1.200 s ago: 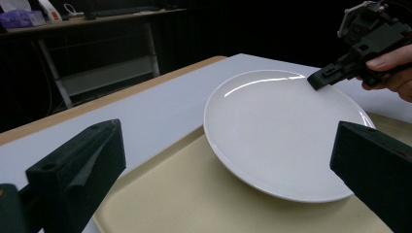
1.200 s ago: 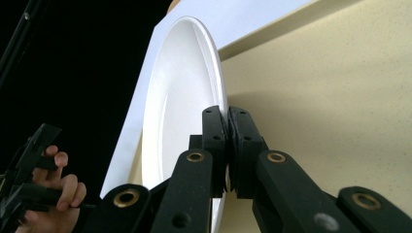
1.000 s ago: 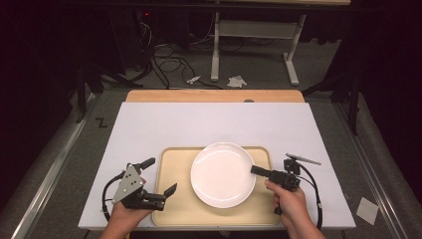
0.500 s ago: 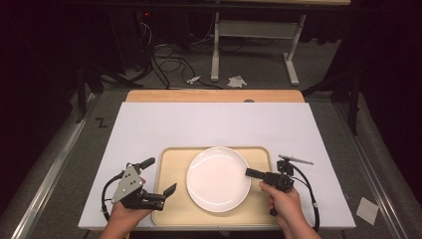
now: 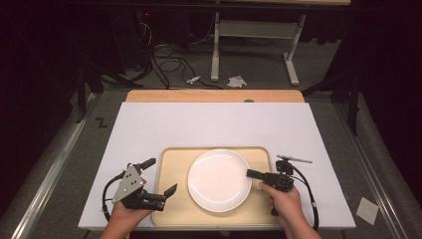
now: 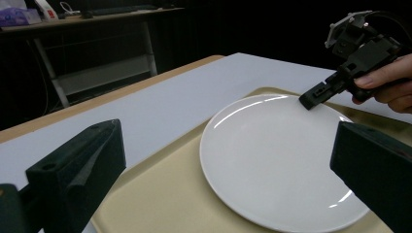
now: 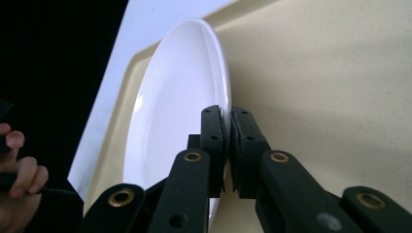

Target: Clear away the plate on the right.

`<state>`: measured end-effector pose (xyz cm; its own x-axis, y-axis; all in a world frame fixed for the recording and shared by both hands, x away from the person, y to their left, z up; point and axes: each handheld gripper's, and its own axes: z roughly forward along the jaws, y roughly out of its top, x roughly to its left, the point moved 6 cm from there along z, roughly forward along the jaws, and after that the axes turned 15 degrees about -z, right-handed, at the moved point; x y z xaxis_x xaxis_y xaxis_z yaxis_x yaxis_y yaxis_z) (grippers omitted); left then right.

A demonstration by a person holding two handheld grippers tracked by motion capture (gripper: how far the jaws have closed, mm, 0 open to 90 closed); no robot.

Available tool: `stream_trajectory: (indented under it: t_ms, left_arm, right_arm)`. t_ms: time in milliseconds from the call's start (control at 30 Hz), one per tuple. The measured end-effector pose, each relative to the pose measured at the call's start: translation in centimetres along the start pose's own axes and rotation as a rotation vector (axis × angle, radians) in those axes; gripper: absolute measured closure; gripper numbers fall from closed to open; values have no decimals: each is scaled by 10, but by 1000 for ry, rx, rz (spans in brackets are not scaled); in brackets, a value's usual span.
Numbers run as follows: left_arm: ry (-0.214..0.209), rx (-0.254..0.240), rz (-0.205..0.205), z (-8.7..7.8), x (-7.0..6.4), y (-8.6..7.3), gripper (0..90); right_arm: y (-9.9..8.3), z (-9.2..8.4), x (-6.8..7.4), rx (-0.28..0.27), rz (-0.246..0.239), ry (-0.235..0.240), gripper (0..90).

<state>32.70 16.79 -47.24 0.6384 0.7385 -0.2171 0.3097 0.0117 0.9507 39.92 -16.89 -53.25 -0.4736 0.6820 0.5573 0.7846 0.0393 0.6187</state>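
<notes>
So, the round white ceramic plate (image 5: 219, 179) is sat on the beige plastic tray (image 5: 171, 219), which itself lies on the white table top (image 5: 214, 124) toward the person's edge. The plate is a bit right of the tray's middle, with bare tray left over on its left side.

The right gripper (image 5: 253, 174) is clamped on the plate's right rim. In the right gripper view the two black jaws are seen pinched nearly together with the thin white edge caught between them, so the rim is held edge-on: one jaw above the plate, the other below it. From above, the gripper's long axis is seen lying roughly level across the table, pointed leftward at the plate's centre. The plate lies straight ahead of that tool, right along its jaws.

The left gripper (image 5: 160, 180) is held at the tray's left edge with its jaws spread wide and nothing between them. The plate's near rim is seen off to its right, clear of both jaws, with a strip of tray in between.

The relation that probably matters: the plate is gripped from one side only, so any lift would likely be levered from the right rim, and the free left rim faces the open gripper. That hand looks well placed to be brought in as support, if needed.
</notes>
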Motion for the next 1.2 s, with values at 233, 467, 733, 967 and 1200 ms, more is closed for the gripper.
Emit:
stream_trajectory:
  t_ms: [233, 467, 733, 967, 1200]
  left_arm:
    - [-2, 1, -1, 0, 0, 0, 2]
    - [-4, 3, 2, 0, -1, 0, 2]
    - [-8, 11, 8, 1, -2, -1, 2]
    - [-11, 14, 11, 2, -2, -1, 2]
    - [-11, 19, 14, 3, -3, -2, 2]
  right_arm:
    - [-2, 2, -4, 29, -18, -18, 856]
    - [-5, 4, -8, 65, -36, -51, 839]
    - [-8, 6, -11, 96, -54, -70, 828]
    - [-10, 8, -13, 106, -68, -89, 819]
    - [-10, 8, -11, 118, -81, -83, 770]
